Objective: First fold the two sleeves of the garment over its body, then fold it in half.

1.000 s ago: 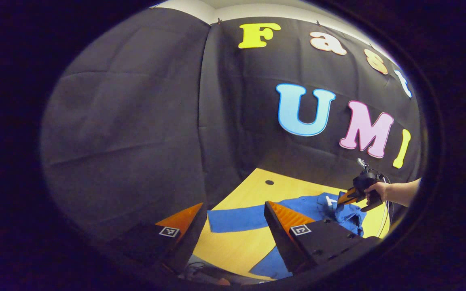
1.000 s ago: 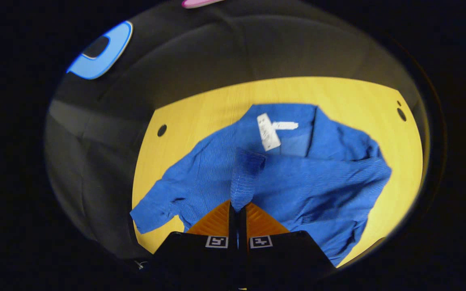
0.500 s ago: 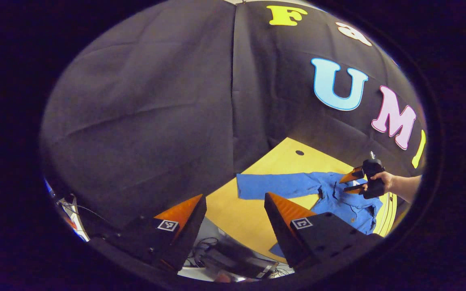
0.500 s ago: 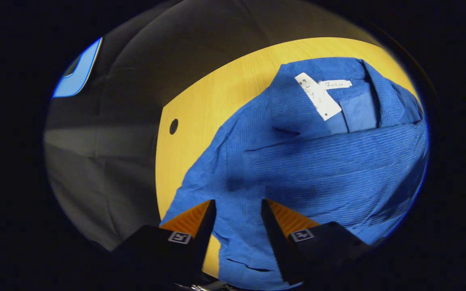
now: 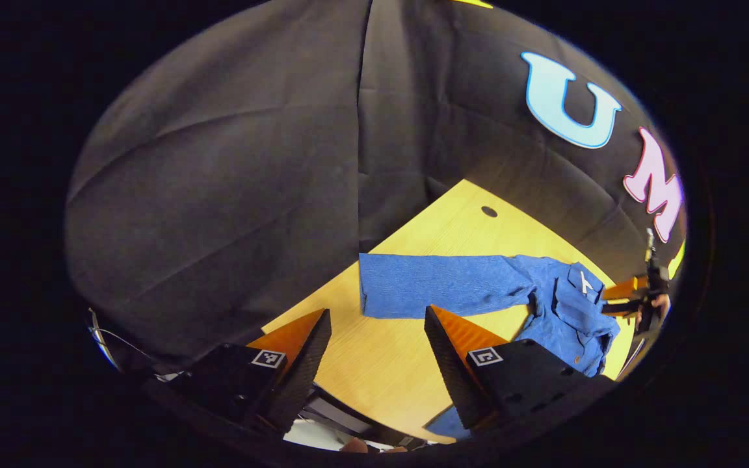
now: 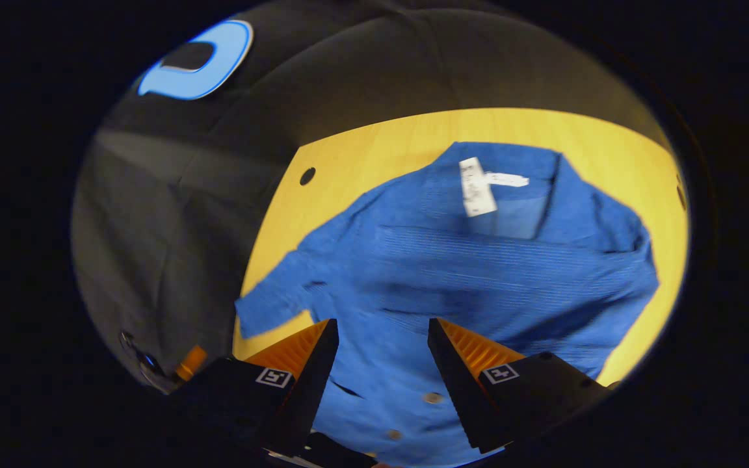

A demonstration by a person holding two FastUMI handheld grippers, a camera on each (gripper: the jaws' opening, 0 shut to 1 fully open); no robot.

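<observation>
A blue corduroy shirt [image 6: 478, 273] lies on the yellow wooden table [image 6: 361, 162], collar toward the far edge. Inside the collar hang two white labels [image 6: 477, 187]; their print is too blurred to read. Two buttons [image 6: 432, 397] show on the near part of the front. In the right gripper view one sleeve lies folded across the chest, its upper edge a straight line just below the collar, while the other sleeve's cuff [image 6: 264, 305] sticks out past the body on the left.

In the left gripper view that unfolded sleeve [image 5: 439, 292] stretches flat and straight over the tabletop, away from the shirt's body [image 5: 569, 312], its cuff end close to the table's near edge. Bare wood lies on both sides of it, and a small round hole [image 5: 489, 212] sits in the table near the far corner by the black cloth wall [image 5: 218, 182].

The right gripper [image 6: 378, 341] hovers above the shirt front with its fingers spread wide and nothing between them. It also shows in the left gripper view at the far right [image 5: 618, 296], just beside the collar.

The left gripper [image 5: 378, 338] hangs over the near table edge, fingers wide apart and empty, well apart from the sleeve's cuff.
</observation>
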